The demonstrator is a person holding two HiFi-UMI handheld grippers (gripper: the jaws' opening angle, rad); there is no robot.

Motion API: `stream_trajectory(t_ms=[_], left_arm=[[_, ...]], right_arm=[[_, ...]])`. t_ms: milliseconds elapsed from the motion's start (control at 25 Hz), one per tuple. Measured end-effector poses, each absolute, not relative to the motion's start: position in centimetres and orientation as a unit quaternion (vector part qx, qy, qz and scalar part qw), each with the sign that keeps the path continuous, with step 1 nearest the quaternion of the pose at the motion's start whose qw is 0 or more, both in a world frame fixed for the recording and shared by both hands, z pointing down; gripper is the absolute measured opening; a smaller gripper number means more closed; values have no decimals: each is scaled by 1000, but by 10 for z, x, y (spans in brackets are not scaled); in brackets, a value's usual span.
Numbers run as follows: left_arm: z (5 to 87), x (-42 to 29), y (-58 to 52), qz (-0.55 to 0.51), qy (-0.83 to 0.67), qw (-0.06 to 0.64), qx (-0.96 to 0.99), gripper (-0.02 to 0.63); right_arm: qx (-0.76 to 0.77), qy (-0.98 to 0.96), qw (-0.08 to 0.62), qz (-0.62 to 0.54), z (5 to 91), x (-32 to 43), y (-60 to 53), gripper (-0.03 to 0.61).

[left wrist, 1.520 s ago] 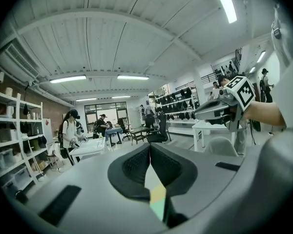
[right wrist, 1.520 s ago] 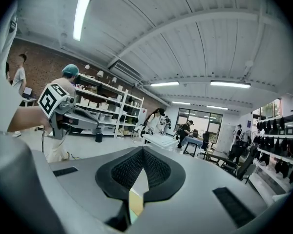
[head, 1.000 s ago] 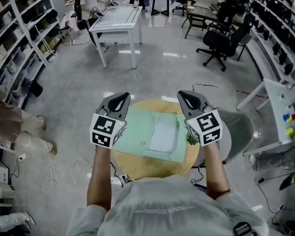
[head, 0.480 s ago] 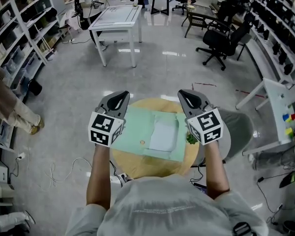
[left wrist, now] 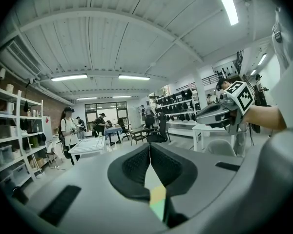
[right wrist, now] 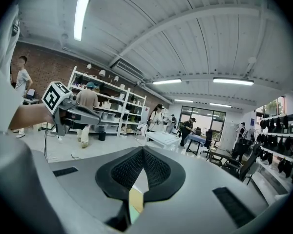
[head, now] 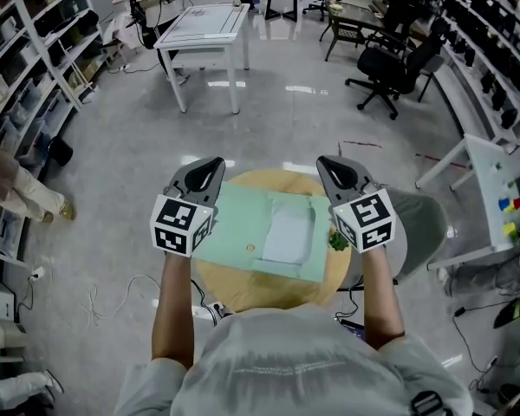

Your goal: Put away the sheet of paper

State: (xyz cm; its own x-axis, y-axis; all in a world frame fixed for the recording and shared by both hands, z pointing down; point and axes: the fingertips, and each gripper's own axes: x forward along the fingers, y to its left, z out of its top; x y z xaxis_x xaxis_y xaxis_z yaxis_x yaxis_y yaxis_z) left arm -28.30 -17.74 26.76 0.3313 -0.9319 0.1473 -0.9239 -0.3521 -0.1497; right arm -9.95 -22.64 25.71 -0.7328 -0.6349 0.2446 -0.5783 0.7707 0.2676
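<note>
We find the left gripper (left wrist: pixel 149 150) with its jaws closed pad to pad and nothing between them. The right gripper (right wrist: pixel 143 152) reads the same: jaws together, empty. In the head view, both the left gripper (head: pixel 210 165) and the right gripper (head: pixel 329 165) are held in the air and pointed out into the room.

The sheet of paper (head: pixel 286 237) lies below the two sets of jaws and between them, nearer the right jaws and clear of both. It rests flat on a green underlay (head: pixel 238 232), which covers most of a round wooden table (head: pixel 243 295). A small green object (head: pixel 338 243) sits just below the right gripper, at the underlay's edge — we cannot tell what it is.

Ahead of the jaws we see grey floor, then a white table (head: pixel 204 29) beyond the left jaws and a black office chair (head: pixel 390 76) beyond the right jaws.
</note>
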Motion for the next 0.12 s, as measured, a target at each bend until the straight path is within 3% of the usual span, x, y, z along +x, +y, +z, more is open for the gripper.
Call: stream_trajectory(t_ms=[120], left_arm=[[269,-283,-180,-105,568,19,-816,20]], right_arm=[[326,-928,161,-80,260,-100,-229,29]])
